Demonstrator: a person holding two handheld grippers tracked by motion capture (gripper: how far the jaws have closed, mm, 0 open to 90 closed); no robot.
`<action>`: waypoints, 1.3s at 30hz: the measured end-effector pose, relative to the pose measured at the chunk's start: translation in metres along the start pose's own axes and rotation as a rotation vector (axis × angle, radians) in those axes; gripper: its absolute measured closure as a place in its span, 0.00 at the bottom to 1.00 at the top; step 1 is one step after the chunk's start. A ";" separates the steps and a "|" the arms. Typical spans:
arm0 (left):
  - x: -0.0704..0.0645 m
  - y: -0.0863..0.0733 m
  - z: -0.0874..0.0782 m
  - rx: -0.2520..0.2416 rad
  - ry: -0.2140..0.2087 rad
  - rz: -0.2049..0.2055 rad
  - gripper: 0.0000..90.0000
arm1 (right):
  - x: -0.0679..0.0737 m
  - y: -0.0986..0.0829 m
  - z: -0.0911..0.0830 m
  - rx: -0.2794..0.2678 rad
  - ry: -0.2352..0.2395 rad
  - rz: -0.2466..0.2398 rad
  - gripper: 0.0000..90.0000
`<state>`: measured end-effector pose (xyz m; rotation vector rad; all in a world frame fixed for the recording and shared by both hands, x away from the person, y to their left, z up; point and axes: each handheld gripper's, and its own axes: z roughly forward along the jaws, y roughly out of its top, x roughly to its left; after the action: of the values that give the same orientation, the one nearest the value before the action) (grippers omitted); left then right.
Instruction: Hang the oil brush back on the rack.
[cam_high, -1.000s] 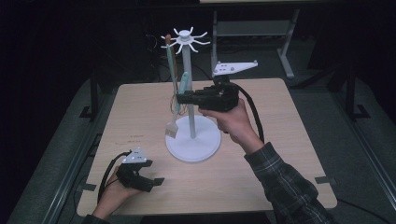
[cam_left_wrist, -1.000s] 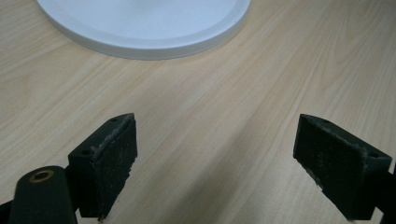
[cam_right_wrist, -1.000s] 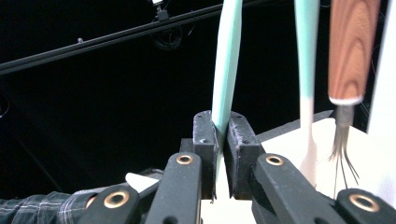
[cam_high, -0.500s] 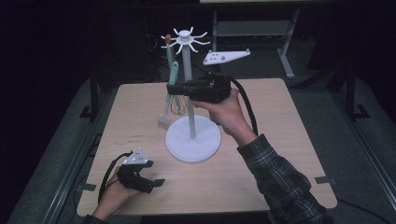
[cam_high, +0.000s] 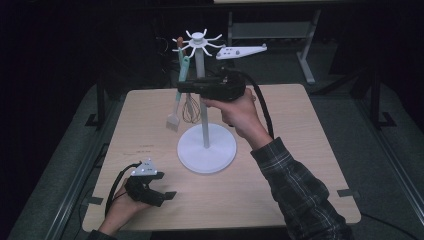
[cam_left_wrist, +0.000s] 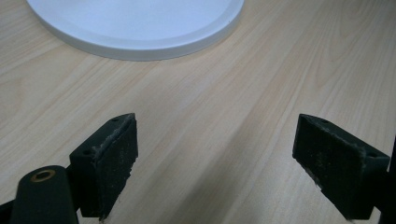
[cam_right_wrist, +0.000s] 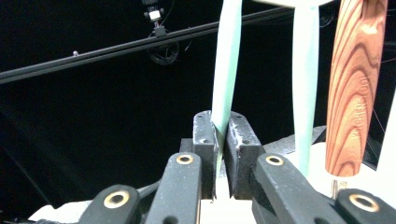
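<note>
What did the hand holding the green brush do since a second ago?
The right gripper rose along the white stand, lifting the mint-green brush it stays clamped on; the brush head now hangs higher off the table. The left gripper stayed open, resting on the table. The whisk hangs unchanged.

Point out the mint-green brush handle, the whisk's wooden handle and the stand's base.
Mint-green brush handle (cam_right_wrist: 226, 70), right gripper view, mid-shaft above the shut claw.
Wooden whisk handle (cam_right_wrist: 355, 88), right gripper view, grain mid-length.
Stand base (cam_high: 220, 150), high view, bare white disc.
</note>
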<state>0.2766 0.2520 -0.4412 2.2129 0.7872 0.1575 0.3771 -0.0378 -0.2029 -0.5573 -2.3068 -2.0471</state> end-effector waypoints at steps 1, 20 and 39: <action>0.000 0.000 0.000 -0.001 -0.001 -0.001 0.15 | 0.000 0.000 0.000 -0.001 0.002 0.003 0.94; 0.001 0.000 -0.002 -0.011 0.001 -0.005 0.15 | -0.008 0.002 -0.002 -0.012 -0.014 0.023 0.94; 0.001 0.000 -0.003 -0.014 0.000 -0.007 0.15 | -0.019 -0.001 -0.004 -0.015 -0.029 0.059 0.93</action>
<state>0.2764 0.2548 -0.4393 2.1966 0.7911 0.1589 0.3935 -0.0464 -0.2082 -0.6517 -2.2636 -2.0460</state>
